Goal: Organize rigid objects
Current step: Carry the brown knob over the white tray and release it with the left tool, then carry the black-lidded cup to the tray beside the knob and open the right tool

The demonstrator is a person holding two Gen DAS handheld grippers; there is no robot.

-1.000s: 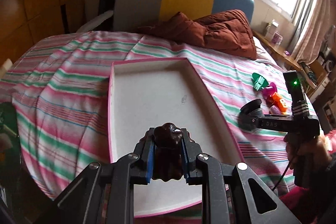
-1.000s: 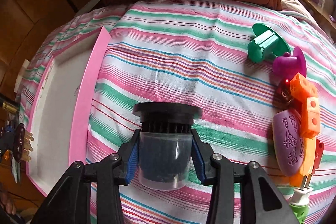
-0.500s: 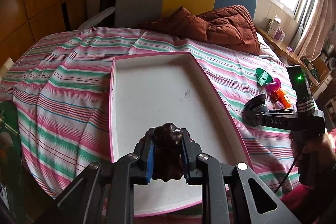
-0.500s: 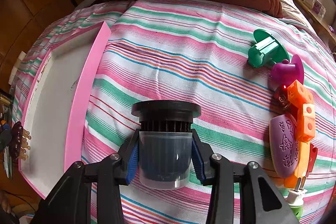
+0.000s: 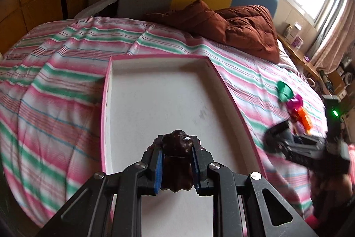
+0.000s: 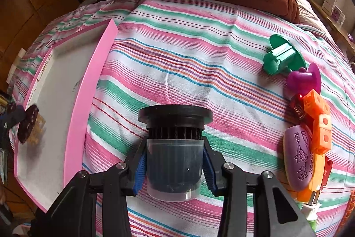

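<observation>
The left gripper (image 5: 176, 167), clamped on a dark brown moulded piece (image 5: 176, 161) standing upright between its pads, hangs over the near end of the pink-rimmed tray (image 5: 228, 90), whose white floor stretches ahead; to its right, over striped bedding, the right gripper (image 6: 175, 167) pinches a black-capped cup (image 6: 174, 148), toys (image 6: 310, 117) well right

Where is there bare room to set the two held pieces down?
The white floor of the pink-rimmed tray is bare ahead of the left gripper. The striped bedspread lies open between the tray's rim and the green toy. The toy pile at the right is crowded.
</observation>
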